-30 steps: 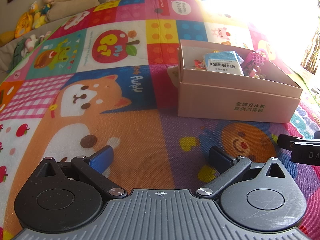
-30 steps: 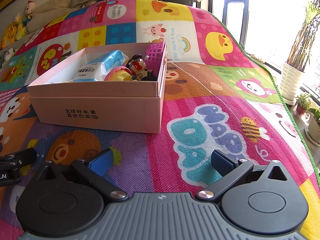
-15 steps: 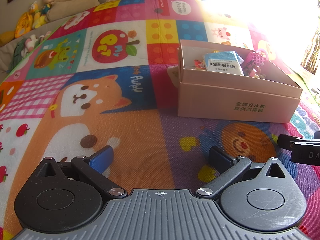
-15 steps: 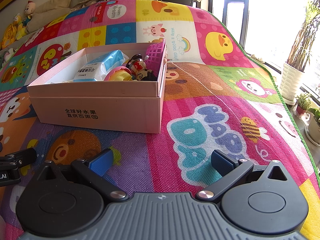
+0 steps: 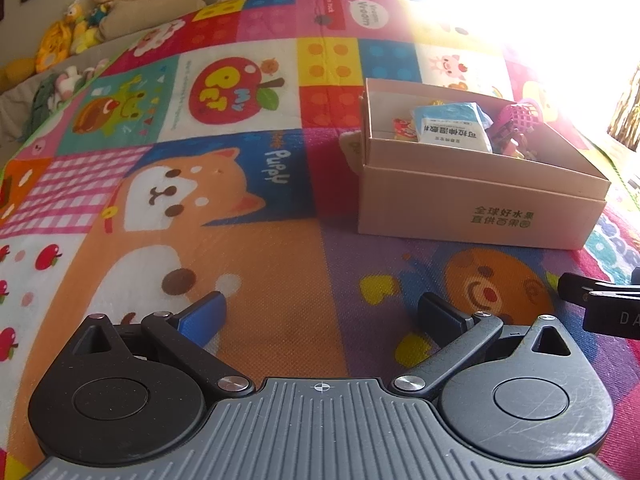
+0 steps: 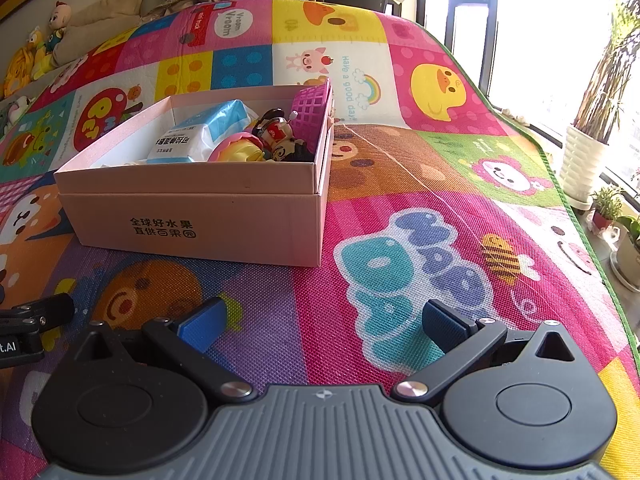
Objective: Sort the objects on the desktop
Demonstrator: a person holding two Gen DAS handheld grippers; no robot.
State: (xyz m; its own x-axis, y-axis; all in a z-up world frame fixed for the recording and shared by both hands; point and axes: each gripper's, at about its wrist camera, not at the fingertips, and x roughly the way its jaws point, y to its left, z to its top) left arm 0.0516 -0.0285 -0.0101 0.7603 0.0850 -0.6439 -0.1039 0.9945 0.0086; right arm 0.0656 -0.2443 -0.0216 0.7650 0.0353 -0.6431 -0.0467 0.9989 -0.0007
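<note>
nothing is changing between the earlier views and this one: both grippers are staying parked low over the cartoon play mat [image 6: 460, 168], and the pink cardboard box [image 6: 200, 216] is sitting exactly where it was. the left gripper [image 5: 320, 316] is holding its jaws spread wide with nothing between the blue pads, and the right gripper [image 6: 326, 320] is doing the same, also empty. each tool is showing at the edge of the other's view, so the two are resting side by side, just in front of the box and apart from it

the sorted things are all lying inside the box: a blue and white wet wipes pack [image 6: 200, 132], a pink mesh basket [image 6: 312, 110] leaning against the far right corner, a pink and yellow toy [image 6: 240, 152], and small cartoon figurines [image 6: 280, 136] beside it. no loose object is showing on the mat around the box in either view

judging from this stillness and the bare mat, the sorting is looking finished, or close to it, with both tools idling rather than reaching. glare from the window is washing out the far right of the left view, so anything lying there is staying unreadable
</note>
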